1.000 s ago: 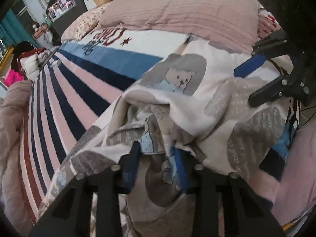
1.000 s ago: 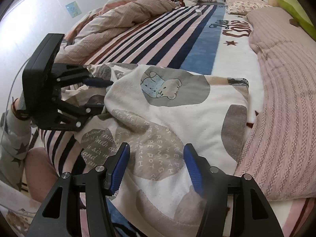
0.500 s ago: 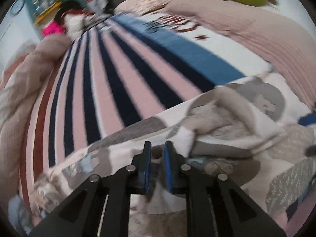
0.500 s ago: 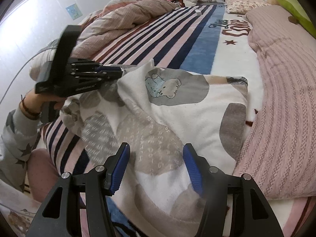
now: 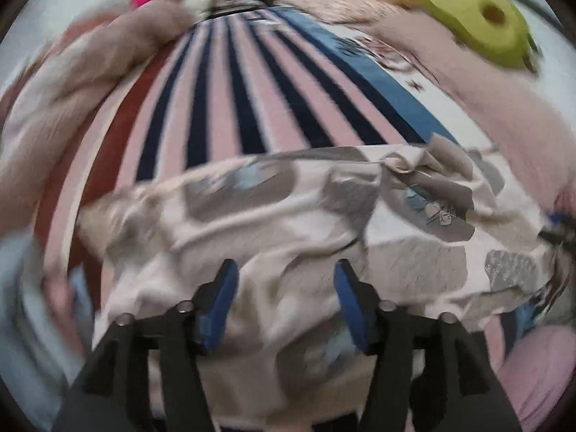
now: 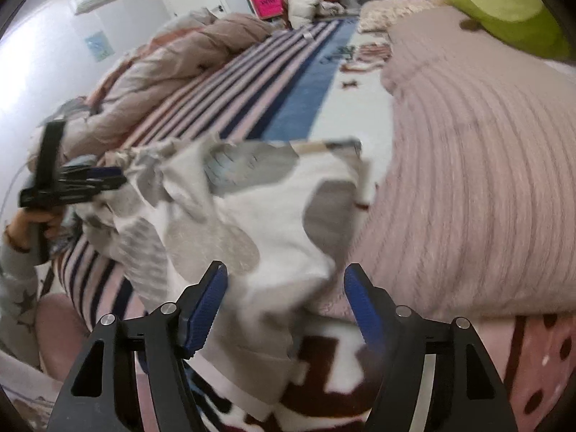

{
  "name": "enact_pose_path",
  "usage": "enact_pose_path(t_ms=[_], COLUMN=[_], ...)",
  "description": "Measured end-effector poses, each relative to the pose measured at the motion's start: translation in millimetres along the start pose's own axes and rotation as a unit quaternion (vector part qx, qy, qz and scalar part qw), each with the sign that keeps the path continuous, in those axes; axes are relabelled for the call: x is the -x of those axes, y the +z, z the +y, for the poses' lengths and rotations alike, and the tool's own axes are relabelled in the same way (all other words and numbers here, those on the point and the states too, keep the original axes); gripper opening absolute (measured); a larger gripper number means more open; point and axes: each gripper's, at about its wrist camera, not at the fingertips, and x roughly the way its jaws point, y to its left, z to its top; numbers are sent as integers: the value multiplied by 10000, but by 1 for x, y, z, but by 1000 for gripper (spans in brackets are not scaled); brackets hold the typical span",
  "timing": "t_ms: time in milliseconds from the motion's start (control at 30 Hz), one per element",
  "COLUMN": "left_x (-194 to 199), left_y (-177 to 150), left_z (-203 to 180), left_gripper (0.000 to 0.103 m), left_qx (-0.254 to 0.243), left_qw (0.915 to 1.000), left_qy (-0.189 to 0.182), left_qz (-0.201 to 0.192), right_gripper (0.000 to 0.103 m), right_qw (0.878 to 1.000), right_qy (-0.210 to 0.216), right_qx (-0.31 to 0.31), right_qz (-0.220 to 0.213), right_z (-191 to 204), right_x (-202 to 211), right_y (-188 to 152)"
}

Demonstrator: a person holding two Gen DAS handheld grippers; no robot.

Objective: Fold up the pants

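The left tongs (image 5: 284, 288) stand apart, their jaws having just been opening, with the pants (image 5: 295, 216) lying rumpled under and between the blue pads but not pinched. The right tongs (image 6: 286, 295) are apart too and have just widened; a corner of the pants (image 6: 259, 216) sags between the pads without being clamped. Beyond both tongs the pants spread across the bed, cream with grey patches, over a striped blanket (image 5: 237, 100). To the right of the right tongs lies a pink ribbed pillow (image 6: 468, 180). Farther off sit a bunched duvet (image 6: 180, 57) and a green plush toy (image 6: 504, 10).
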Motion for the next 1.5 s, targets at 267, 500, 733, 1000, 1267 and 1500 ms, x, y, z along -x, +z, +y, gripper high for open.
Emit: enact_pose_path(t_ms=[267, 500, 733, 1000, 1267, 1500], left_x=[43, 25, -17, 3, 90, 103], left_y=[-74, -107, -73, -53, -47, -45], left_z=[51, 74, 91, 78, 81, 91], left_gripper=[63, 65, 63, 12, 11, 11], left_qx=[1556, 2729, 3235, 2912, 2383, 2250], left_qw=[9868, 9569, 9342, 9332, 9285, 9349], left_qy=[-34, -605, -587, -472, 442, 568], left_qz=[-438, -782, -1386, -2051, -2813, -2686], right_gripper=[69, 71, 71, 71, 69, 69], right_qw=[9997, 9995, 9994, 9993, 9973, 9952], right_qy=[80, 43, -41, -68, 727, 973], right_qx=[-167, -255, -303, -306, -84, 38], right_qz=[-129, -155, -187, -208, 4, 79], right_z=[3, 4, 5, 9, 36, 49], right_x=[-3, -4, -3, -4, -8, -14], right_y=[-5, -6, -8, -9, -11, -11])
